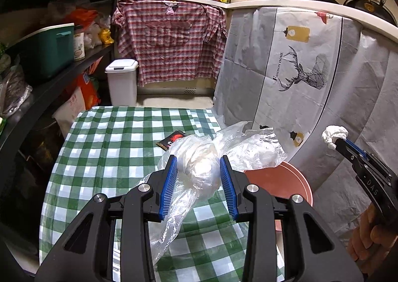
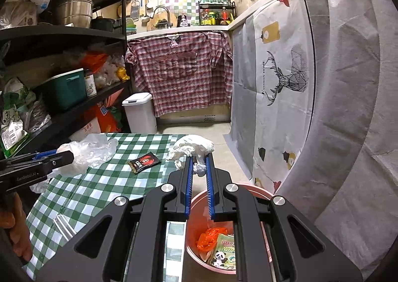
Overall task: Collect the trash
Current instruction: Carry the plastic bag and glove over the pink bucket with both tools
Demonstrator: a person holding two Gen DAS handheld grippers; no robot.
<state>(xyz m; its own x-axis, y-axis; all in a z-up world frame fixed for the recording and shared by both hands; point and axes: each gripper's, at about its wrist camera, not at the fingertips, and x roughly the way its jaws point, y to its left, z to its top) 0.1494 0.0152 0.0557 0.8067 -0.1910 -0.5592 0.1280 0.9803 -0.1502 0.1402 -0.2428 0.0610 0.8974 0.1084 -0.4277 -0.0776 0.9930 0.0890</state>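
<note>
Left gripper (image 1: 198,170) sat nearest the lens, blue pads clamped on a crumpled clear plastic bag (image 1: 204,157); the bag's bulk bulged between the jaws, a loose tail hung down toward the green-checked tablecloth (image 1: 112,147). From the right wrist view the same bag (image 2: 87,150) was held above the table's left edge.

Right gripper (image 2: 199,157) had jaws nearly closed, pinching a wad of white tissue (image 2: 196,147) at the fingertips. The wad was lifted off the table, just beyond its right edge, with the pink bin (image 2: 199,259) below and nearer the camera. In the left wrist view the tissue (image 1: 334,135) showed at the tip of the right gripper (image 1: 342,144), up and right of the bin rim (image 1: 281,180).

Inside the bin lay orange plastic (image 2: 209,239) and a panda-print packet (image 2: 223,252). The bin stood against the table's right edge.

A black sachet with a red crab print (image 2: 143,162) lay flat on the tablecloth, toward the far edge, apart from both grippers. A white lidded bin (image 2: 140,113) stood on the floor past the table's far edge.

A hand (image 1: 368,232) gripped the right gripper's handle.
</note>
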